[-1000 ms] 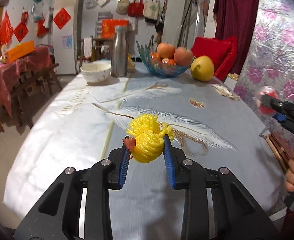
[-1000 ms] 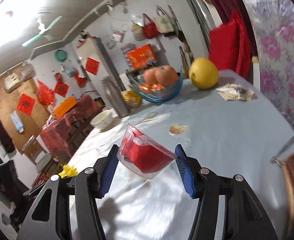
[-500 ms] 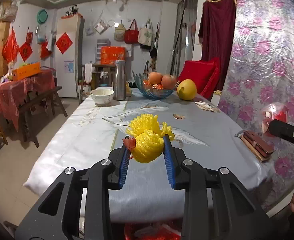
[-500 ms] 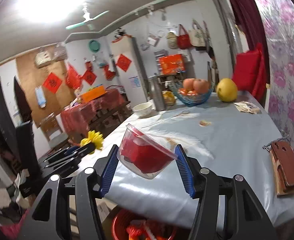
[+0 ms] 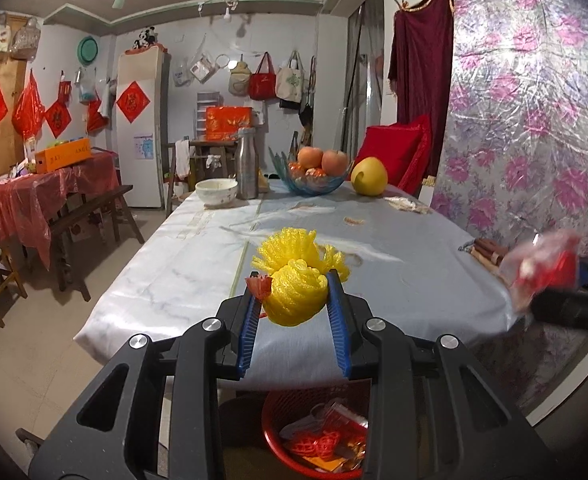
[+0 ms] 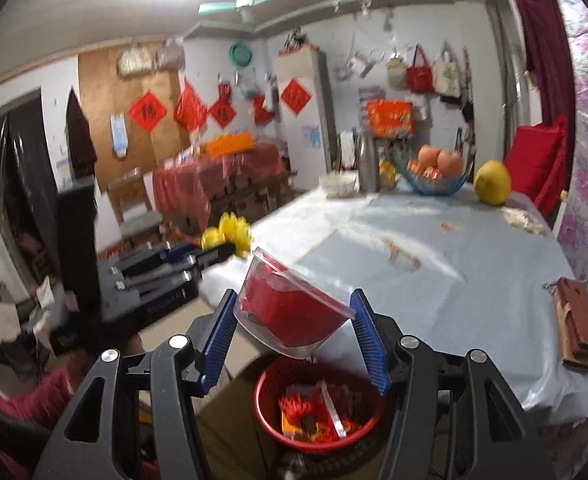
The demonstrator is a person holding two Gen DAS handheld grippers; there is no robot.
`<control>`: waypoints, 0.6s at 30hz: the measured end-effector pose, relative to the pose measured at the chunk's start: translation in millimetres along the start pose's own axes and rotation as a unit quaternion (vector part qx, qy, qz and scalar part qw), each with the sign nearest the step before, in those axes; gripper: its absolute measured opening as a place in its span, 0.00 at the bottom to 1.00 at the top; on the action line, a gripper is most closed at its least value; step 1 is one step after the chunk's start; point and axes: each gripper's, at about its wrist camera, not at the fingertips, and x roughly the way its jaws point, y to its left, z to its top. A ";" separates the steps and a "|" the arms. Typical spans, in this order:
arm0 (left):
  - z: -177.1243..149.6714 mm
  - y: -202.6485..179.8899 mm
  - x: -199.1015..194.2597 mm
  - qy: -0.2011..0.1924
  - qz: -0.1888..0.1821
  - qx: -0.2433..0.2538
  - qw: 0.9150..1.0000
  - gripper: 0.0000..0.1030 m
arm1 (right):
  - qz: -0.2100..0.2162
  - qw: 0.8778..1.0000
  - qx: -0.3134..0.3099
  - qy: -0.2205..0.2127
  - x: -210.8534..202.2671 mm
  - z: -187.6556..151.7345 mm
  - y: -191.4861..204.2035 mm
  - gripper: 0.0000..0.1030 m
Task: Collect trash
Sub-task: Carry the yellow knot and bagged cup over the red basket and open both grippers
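My left gripper (image 5: 296,300) is shut on a bundle of yellow foam fruit netting (image 5: 294,280) with a small red scrap at its left side, held in the air off the near edge of the table (image 5: 394,264). My right gripper (image 6: 294,312) is shut on a clear plastic cup with red stuff inside (image 6: 290,312), tilted, above a red mesh trash basket (image 6: 266,420) that stands on the floor below the table edge. In the left wrist view the basket (image 5: 272,436) sits low with several scraps in it, and the right gripper's cup (image 5: 542,264) shows blurred at the right.
On the table lie a brown wallet (image 6: 582,324), paper scraps (image 5: 408,204) and a peel piece (image 5: 354,221); at the far end stand a glass fruit bowl (image 5: 314,184), a pomelo (image 5: 369,176), a steel flask (image 5: 247,168) and a white bowl (image 5: 216,191). A bench (image 5: 90,208) stands left.
Both grippers have pulled back from over the table to beyond its near edge and risen a little, still holding their loads. The red basket has come into view below them.
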 end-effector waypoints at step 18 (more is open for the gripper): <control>-66.4 34.7 60.0 0.098 0.031 -0.025 0.994 0.32 | -0.012 0.971 -0.012 0.240 166.2 -97.4 -13.9 0.55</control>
